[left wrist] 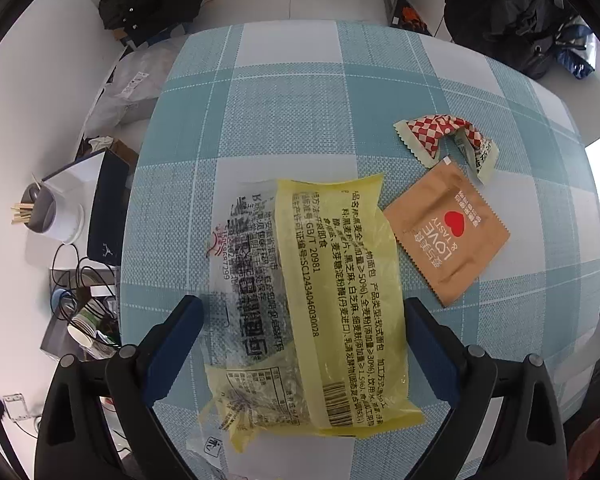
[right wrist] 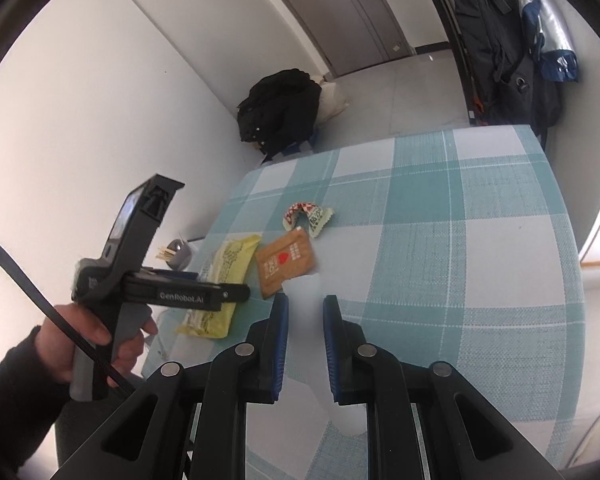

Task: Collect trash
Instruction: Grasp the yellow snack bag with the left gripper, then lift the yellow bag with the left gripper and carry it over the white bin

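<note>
A yellow and clear bread wrapper (left wrist: pixel 340 280) lies flat on the blue-checked tablecloth (left wrist: pixel 284 100). My left gripper (left wrist: pixel 304 344) points down over it, open, one finger on each side and neither pad touching. To its right lie a brown sachet with a red heart (left wrist: pixel 448 232) and a crumpled red-and-white checked wrapper (left wrist: pixel 444 136). All three also show in the right wrist view: yellow wrapper (right wrist: pixel 228 264), sachet (right wrist: pixel 286 264), checked wrapper (right wrist: pixel 306 216). My right gripper (right wrist: pixel 306 320) hovers over the table's near side, shut on a thin white translucent sheet (right wrist: pixel 306 364), seemingly a bag.
A hand (right wrist: pixel 96 340) grips the left tool's handle at the table's left edge. Beside the table stand a toothpick holder (left wrist: pixel 44 212), a dark box (left wrist: pixel 108 208) and tangled cables with paper cups (left wrist: pixel 84 312). A black jacket (right wrist: pixel 280 108) lies on the floor beyond; dark bags (left wrist: pixel 520 12) hang far right.
</note>
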Tool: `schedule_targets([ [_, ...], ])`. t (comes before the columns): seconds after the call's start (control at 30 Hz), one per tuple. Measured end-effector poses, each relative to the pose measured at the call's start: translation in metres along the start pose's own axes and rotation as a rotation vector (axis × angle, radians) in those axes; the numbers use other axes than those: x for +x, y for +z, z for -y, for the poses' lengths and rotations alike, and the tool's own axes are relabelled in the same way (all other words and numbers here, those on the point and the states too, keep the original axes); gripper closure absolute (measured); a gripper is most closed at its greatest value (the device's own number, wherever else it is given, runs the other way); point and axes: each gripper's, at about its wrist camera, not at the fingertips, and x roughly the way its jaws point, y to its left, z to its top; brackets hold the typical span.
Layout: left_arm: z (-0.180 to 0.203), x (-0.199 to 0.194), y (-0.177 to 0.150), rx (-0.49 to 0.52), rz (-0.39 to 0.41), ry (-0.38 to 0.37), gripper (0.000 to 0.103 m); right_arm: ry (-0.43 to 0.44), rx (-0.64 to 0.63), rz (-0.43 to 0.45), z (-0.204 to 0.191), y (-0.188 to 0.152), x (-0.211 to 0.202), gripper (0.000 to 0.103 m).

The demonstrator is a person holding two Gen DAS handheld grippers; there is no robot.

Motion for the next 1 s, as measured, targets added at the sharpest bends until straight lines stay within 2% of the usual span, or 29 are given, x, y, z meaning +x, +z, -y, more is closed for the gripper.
schedule_targets([
  [0.07,-0.002,-0.004,-0.004,-0.010,0.029,0.000,0.015,0.001,-0.001,0.008,-0.001,0.000,-0.004,0.087],
  [0.1,0.000,-0.007,-0.006,-0.011,0.039,-0.003,0.023,0.001,-0.005,0.012,-0.002,0.000,-0.006,0.087],
  [0.17,0.003,-0.013,-0.011,0.000,0.058,0.000,0.035,-0.003,-0.013,0.021,-0.003,-0.001,-0.009,0.087],
  [0.3,0.010,-0.015,-0.008,-0.010,0.044,-0.010,0.055,-0.002,-0.013,0.033,-0.004,-0.003,-0.015,0.087],
  [0.5,0.006,-0.017,-0.011,-0.037,0.053,-0.057,0.073,-0.007,-0.016,0.049,-0.003,-0.008,-0.024,0.087],
  [0.7,0.002,-0.022,-0.015,-0.092,0.071,-0.085,0.080,-0.010,-0.030,0.077,-0.006,-0.012,-0.037,0.087],
  [1.0,0.005,-0.032,-0.030,-0.086,0.108,-0.119,0.080,-0.043,-0.047,0.101,-0.012,-0.018,-0.043,0.087],
])
